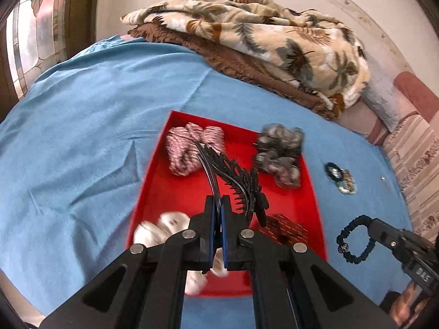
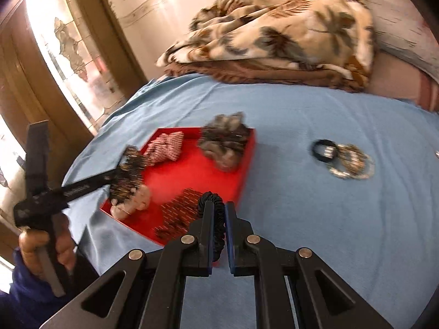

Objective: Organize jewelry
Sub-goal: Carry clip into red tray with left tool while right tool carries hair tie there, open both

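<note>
Your left tool (image 1: 218, 205) is pinched on a black hair clip (image 1: 233, 175), lifted over the red tray (image 1: 310, 192). The clip's toothed end sticks out ahead of the tool tips. Just beyond the clip, a pink striped scrunchie (image 1: 192, 145) lies in the tray's far left corner. A grey scrunchie (image 1: 279, 153) sits ahead and to the right, at the tray's far right edge. A white scrunchie (image 1: 162, 227) lies close under the left tool, on its left, and a dark red patterned scrunchie (image 1: 288, 227) lies on its right.

Your right tool (image 2: 218, 213) is clamped on a black coiled bracelet (image 2: 216, 219), held just past the tray's near right corner, above the blue sheet (image 2: 301, 205) on the bed. Ahead and to the right of that tool, a small pile of bracelets (image 2: 345, 161) rests on the sheet, well apart from the tray. A folded floral blanket (image 2: 274, 35) is far ahead, by the wall.
</note>
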Demonstrator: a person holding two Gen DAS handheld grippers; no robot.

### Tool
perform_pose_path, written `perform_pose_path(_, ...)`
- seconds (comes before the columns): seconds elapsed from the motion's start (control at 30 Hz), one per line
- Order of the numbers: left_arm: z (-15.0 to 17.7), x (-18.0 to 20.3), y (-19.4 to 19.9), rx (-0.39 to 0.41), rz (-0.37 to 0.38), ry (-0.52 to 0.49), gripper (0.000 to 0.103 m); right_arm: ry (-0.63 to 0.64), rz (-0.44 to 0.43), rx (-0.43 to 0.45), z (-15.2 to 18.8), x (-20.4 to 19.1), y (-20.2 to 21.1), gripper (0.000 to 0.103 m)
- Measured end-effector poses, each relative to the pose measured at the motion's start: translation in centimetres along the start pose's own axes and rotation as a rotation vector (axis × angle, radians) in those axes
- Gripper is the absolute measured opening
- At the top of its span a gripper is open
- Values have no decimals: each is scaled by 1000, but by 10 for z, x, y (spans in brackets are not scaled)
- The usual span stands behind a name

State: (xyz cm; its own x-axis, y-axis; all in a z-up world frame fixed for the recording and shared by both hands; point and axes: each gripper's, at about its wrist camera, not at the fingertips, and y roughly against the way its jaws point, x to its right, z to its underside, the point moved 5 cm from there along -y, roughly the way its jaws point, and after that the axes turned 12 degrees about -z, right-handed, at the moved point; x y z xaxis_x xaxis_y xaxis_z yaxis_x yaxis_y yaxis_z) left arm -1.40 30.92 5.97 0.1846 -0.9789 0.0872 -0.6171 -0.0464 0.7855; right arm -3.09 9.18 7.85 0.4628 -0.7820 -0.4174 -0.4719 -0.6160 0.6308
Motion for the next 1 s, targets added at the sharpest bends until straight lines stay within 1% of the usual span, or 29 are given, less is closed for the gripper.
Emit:
perform_pose_path(0.13, -17, -20, -15, -1, -6, 49, 4, 28, -13, -21, -17, -14, -30, 9)
perform_pose_path(0.2, -22, -25, -21, -2, -12, 53, 4, 48, -11, -28, -25, -19, -43, 9)
perform_pose_path(0.3, -24, -25, -33, -8, -25, 35, 4, 80, 3, -39, -41, -23, -69, 9)
perform_pose_path(0.43, -18, -22, -47, -5, -80, -5, 4, 107, 43, -66, -67, -20, -114, 9)
perform_pose_path(0.53, -19, -25, -50, 12, -102, -11, 4, 103, 58, -86, -80, -16, -140, 9)
perform_pose_path(0.6, -20, -28, -51, 20, -108, -12, 4, 102, 62, -99, -87, -15, -155, 9)
perform_pose_path(0.67, -21, -30, -53, 18, -97, -5, 4, 108, 65, -114, -90, -16, -169, 9)
perform_pose_path(0.77, -19, -32, -56, 9, -94, -6, 4, 121, 75, -132, -93, -17, -182, 9)
perform_pose_path(0.87, -19, -31, -54, 18, -95, -10, 4, 127, 83, -140, -94, -17, -188, 10)
perform_pose_path(1.0, -19, -28, -49, 31, -65, -6, 5, 145, 104, -143, -93, -20, -190, 11)
